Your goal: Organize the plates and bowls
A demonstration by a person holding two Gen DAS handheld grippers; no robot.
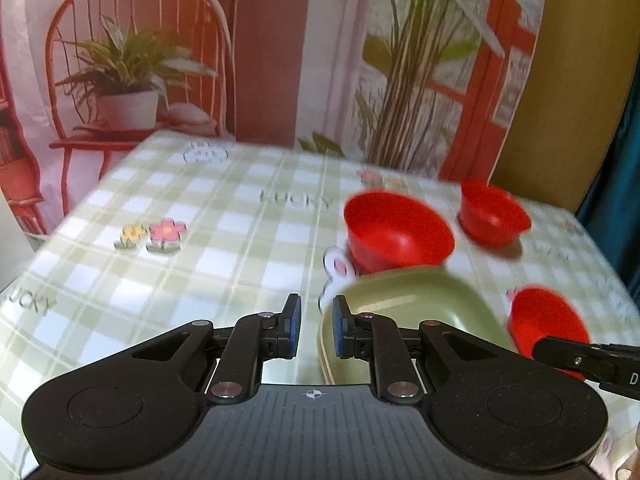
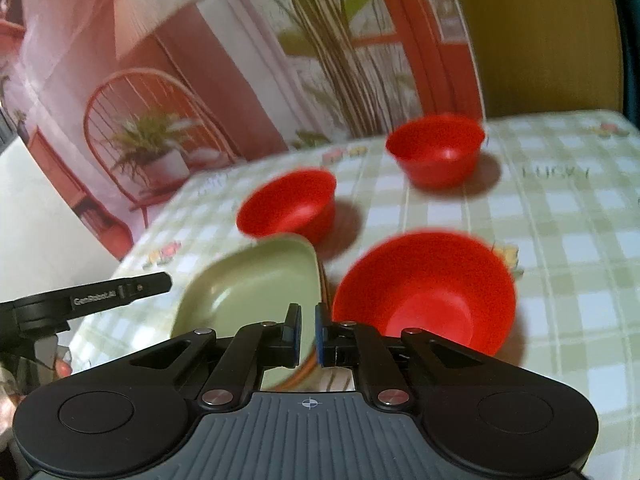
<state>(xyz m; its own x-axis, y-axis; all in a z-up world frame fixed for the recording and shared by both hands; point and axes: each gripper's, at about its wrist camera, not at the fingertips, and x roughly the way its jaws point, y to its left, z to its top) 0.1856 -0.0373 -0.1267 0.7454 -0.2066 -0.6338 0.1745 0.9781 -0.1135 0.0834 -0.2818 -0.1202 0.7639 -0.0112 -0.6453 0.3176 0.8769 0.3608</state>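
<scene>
A green square plate [image 1: 420, 304] [image 2: 256, 288] lies on top of a stack of plates on the checked tablecloth. Three red bowls stand around it: a near one [image 2: 428, 292] [image 1: 548, 320], a middle one [image 2: 292, 204] [image 1: 396, 228] and a far one [image 2: 438, 150] [image 1: 494, 212]. My left gripper [image 1: 316, 326] is open and empty, its fingers just left of the plate's near edge. My right gripper [image 2: 308, 334] has its jaws narrowly apart around the plate stack's right rim, beside the near bowl; whether they touch it is unclear.
The green checked tablecloth [image 1: 192, 240] covers the table, with bare cloth to the left. A printed backdrop [image 1: 260, 48] with a chair and plants hangs behind the far edge. A yellow wall [image 2: 540, 40] is at the back right.
</scene>
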